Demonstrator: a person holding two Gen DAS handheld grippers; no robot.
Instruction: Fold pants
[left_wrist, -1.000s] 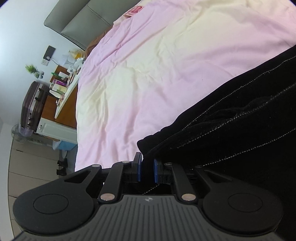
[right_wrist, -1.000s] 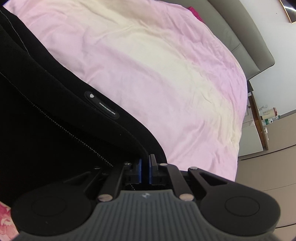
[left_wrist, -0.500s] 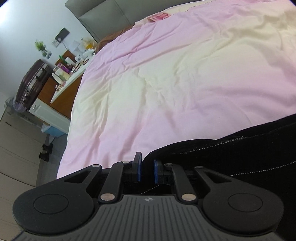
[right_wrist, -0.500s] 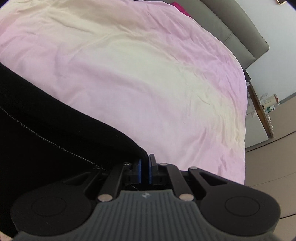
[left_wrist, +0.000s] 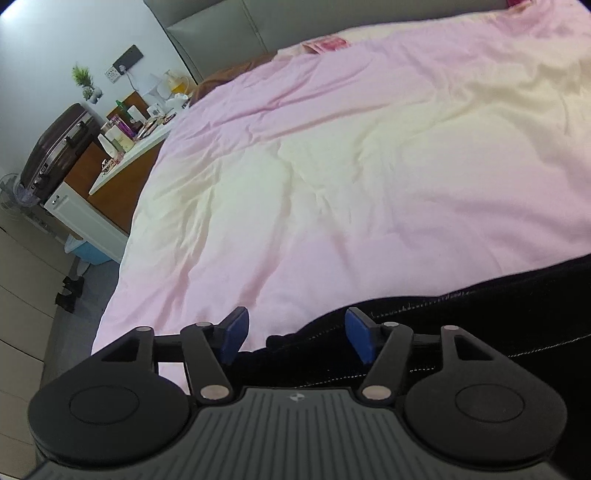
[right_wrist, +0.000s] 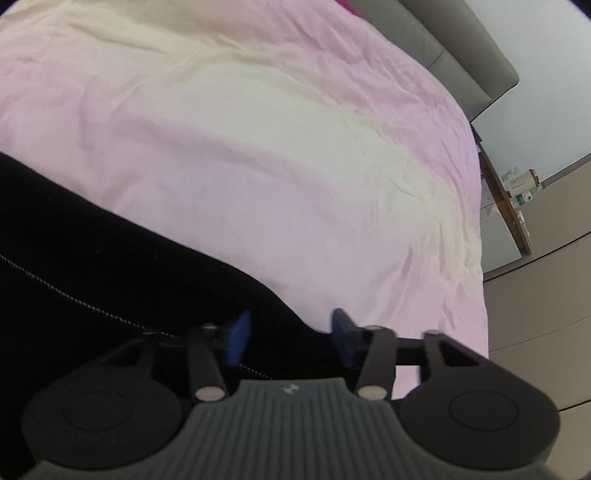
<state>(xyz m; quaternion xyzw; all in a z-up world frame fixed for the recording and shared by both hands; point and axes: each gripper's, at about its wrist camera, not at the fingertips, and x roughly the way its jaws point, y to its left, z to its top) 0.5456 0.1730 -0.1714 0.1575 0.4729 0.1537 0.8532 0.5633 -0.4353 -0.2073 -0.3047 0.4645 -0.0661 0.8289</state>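
Note:
Black pants with white stitching lie on the pink and cream bedspread. In the left wrist view the pants (left_wrist: 480, 325) fill the lower right, and a corner of the cloth rests between the spread fingers of my open left gripper (left_wrist: 295, 334). In the right wrist view the pants (right_wrist: 110, 258) fill the lower left, and their edge runs between the blue pads of my open right gripper (right_wrist: 291, 338). Neither gripper pinches the cloth.
The bedspread (left_wrist: 351, 166) stretches far ahead to a grey headboard (left_wrist: 221, 33). Left of the bed stand a cluttered side table (left_wrist: 125, 147), a dark suitcase (left_wrist: 55, 147) and shoes on the floor (left_wrist: 70, 291). A shelf with bottles (right_wrist: 517, 188) stands right of the bed.
Both grippers were shut on the pants edge and lowered it toward the bed. Now both have opened and let the cloth go.

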